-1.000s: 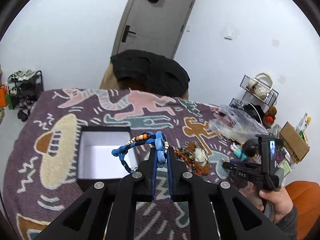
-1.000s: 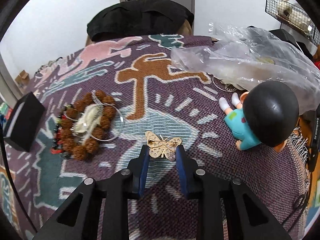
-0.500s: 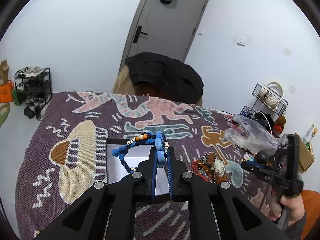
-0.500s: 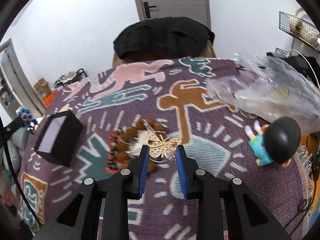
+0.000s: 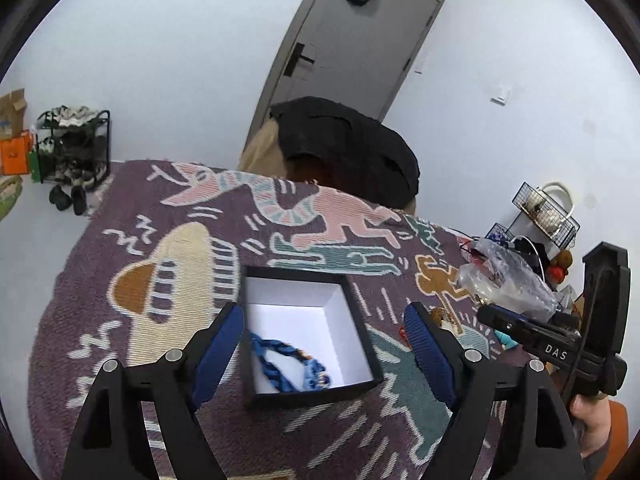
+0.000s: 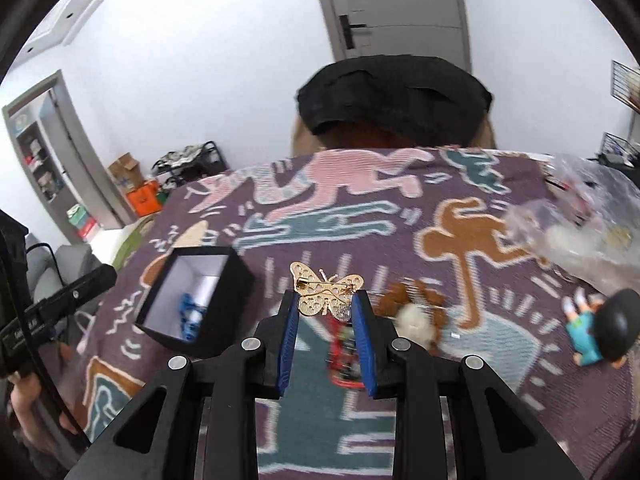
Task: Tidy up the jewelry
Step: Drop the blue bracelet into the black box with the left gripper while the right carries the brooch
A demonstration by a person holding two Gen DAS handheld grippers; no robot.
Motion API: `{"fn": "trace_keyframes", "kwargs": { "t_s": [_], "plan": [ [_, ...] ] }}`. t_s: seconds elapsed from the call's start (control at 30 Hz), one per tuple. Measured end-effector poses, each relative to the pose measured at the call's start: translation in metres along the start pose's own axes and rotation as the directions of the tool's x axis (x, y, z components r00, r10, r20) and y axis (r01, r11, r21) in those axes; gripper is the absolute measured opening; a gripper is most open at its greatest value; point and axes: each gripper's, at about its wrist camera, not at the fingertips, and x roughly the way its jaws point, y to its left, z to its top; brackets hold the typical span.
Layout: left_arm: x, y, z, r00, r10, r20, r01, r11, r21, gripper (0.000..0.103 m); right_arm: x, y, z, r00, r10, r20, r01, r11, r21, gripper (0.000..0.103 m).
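Right wrist view: right gripper pinches the brooch by its wing edges; it may slip before the box. Left gripper, just opened, is empty above the bracelet.

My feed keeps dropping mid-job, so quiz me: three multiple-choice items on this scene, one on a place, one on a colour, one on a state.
1. Where is the blue bracelet?
A. inside the black box
B. on the blanket
C. in the left tongs

2. What colour is the butterfly brooch?
A. silver
B. gold
C. red

3. How are the right tongs?
A. wide open
B. shut on nothing
C. shut on the brooch

Key: A, the blue bracelet lies on the black box's white floor, below the open left tongs. B, the butterfly brooch is gold. C, the right tongs pinch its wings.
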Motion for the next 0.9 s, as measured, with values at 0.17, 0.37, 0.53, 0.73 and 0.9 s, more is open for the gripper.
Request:
{"fn": "trace_keyframes", "kwargs": {
  "t_s": [0.17, 0.37, 0.53, 0.73, 0.9],
  "plan": [
    [-0.018, 0.021, 0.003, 0.999, 0.037, 0.017, -0.037, 0.999, -0.020, 0.083, 0.017, 0.037, 0.006, 0.998, 0.059, -0.018, -0.060, 0.998, -0.033, 0.028],
    [-0.032, 0.038, 0.003, 0.996, 0.081, 0.027, -0.081, 0.997, -0.010, 0.083, 0.037, 0.077, 0.007, 0.992, 0.114, -0.056, -0.118, 0.991, -0.067, 0.028],
    [-0.034, 0.045, 0.002, 0.996, 0.091, 0.003, -0.091, 0.996, -0.003, 0.083, 0.055, 0.105, 0.004, 0.984, 0.150, -0.095, -0.158, 0.984, -0.085, 0.028],
    [-0.035, 0.050, 0.002, 0.993, 0.116, -0.008, -0.116, 0.993, -0.012, 0.086, 0.070, 0.121, -0.001, 0.971, 0.169, -0.167, -0.185, 0.979, -0.088, 0.055],
    [-0.032, 0.042, 0.002, 0.995, 0.096, -0.003, -0.096, 0.995, 0.002, 0.097, 0.051, 0.102, -0.001, 0.984, 0.141, -0.109, -0.148, 0.987, -0.060, 0.072]
  ]
}}
